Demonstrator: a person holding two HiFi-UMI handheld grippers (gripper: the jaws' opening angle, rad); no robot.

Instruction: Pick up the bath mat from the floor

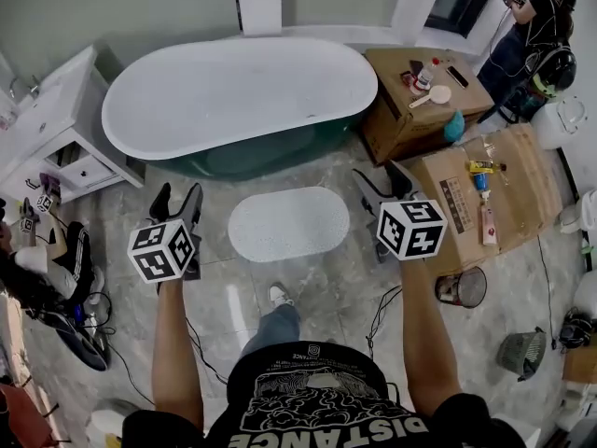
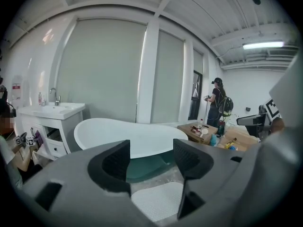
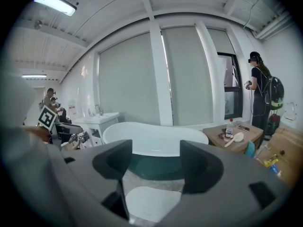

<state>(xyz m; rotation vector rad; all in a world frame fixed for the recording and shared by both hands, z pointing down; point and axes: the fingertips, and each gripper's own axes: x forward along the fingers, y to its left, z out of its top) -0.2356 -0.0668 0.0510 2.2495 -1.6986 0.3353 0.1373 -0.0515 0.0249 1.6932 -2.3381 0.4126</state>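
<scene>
Mat (image 1: 289, 224) flat on floor (image 1: 326, 283), both tongs empty

The mat is white and oval and lies just in front of the tub (image 1: 242, 91), between my two tongs as I look down. My left tongs (image 1: 177, 199) hang over the floor to its left, jaws apart with nothing gripped. My right tongs (image 1: 385, 187) hang to its right, beside a box (image 1: 522, 194), jaws apart and empty too. Neither touches the mat. Through each pair of jaws I see the mat below and the tub beyond.

Only the person's black shirt (image 1: 317, 395) bears readable print: the word "DISTANCE", seen upside down.
</scene>
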